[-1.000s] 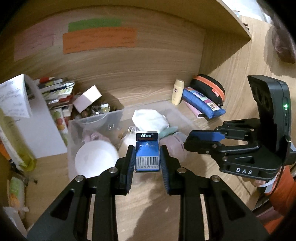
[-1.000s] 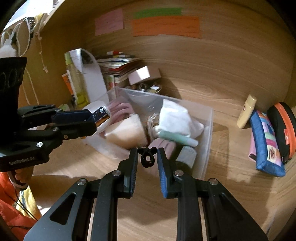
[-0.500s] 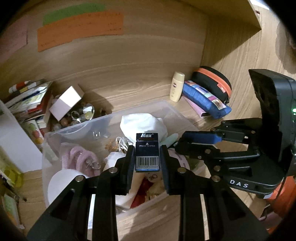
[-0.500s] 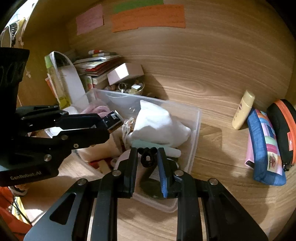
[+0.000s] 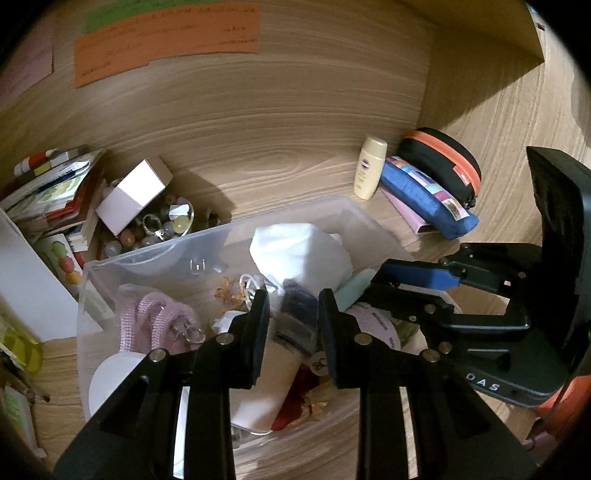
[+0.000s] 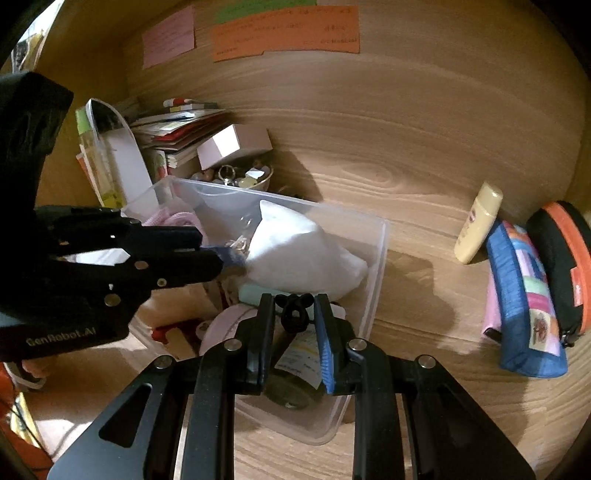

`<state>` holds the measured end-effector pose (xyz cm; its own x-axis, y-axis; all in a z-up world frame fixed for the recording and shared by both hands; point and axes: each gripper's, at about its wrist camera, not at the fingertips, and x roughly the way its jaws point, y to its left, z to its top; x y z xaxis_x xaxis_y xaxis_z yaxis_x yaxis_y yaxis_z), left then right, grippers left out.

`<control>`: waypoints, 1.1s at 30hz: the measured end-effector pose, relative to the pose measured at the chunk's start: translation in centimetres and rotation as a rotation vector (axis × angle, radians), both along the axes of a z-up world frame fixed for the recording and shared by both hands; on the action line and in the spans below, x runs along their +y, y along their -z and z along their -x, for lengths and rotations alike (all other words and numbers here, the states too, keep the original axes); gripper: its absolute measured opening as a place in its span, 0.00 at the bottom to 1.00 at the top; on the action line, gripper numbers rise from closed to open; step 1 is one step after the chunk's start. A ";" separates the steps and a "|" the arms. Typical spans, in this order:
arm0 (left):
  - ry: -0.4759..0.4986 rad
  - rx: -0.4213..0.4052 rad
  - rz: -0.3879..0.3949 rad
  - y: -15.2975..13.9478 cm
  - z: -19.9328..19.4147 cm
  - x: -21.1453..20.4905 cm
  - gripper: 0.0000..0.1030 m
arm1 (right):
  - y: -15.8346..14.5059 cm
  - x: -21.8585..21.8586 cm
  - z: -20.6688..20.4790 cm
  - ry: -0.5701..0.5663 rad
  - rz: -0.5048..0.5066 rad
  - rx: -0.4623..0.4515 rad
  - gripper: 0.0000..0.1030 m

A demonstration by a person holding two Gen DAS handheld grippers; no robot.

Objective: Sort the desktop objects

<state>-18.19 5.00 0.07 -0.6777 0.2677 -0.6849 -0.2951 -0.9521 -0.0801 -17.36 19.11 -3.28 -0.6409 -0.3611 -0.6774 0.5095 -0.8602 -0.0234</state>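
Both tools have come forward over the clear bin [image 5: 354, 218]. The left gripper [image 5: 291, 314] had a blue staple box [image 5: 297, 314] clamped; now it blurs between the jaws, perhaps dropping. At 3 o'clock, the right gripper [image 6: 294, 314] stays clenched on a black clip [image 6: 294, 312], next for release.

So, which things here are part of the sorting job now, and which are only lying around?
Part of the job:
- left hand-held gripper, holding a blurred dark box
- right hand-held gripper, shut on a small black clip
- clear plastic bin

Only lying around:
- cream bottle
- blue pouch
- black case
- pink box
- orange note
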 end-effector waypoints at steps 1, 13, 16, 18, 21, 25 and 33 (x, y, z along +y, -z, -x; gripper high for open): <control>0.004 -0.002 -0.004 -0.1 -0.1 0.0 0.26 | 0.0 -0.1 -0.1 0.001 -0.011 0.009 0.19; -0.020 0.063 -0.030 -2.7 -2.4 -1.2 0.43 | -1.1 -1.1 -1.6 0.020 -0.074 0.061 0.66; -0.048 0.091 -0.034 -3.3 -3.4 -1.9 0.61 | -1.8 -1.2 -2.3 0.039 -0.079 0.069 0.81; -0.074 0.108 -0.035 -3.7 -4.3 -2.4 0.72 | -2.2 -1.3 -2.7 0.041 -0.077 0.069 0.81; -0.098 0.115 -0.044 -4.1 -5.5 -3.2 0.86 | -2.6 -1.3 -3.5 0.044 -0.072 0.055 0.85; -0.146 0.142 -0.028 -4.4 -7.4 -3.8 0.95 | -3.3 -1.1 -4.9 0.056 -0.051 0.062 0.95; -0.277 0.210 0.012 -4.3 -10.9 -4.9 0.98 | -4.5 -0.9 -8.8 0.098 -0.042 0.175 0.99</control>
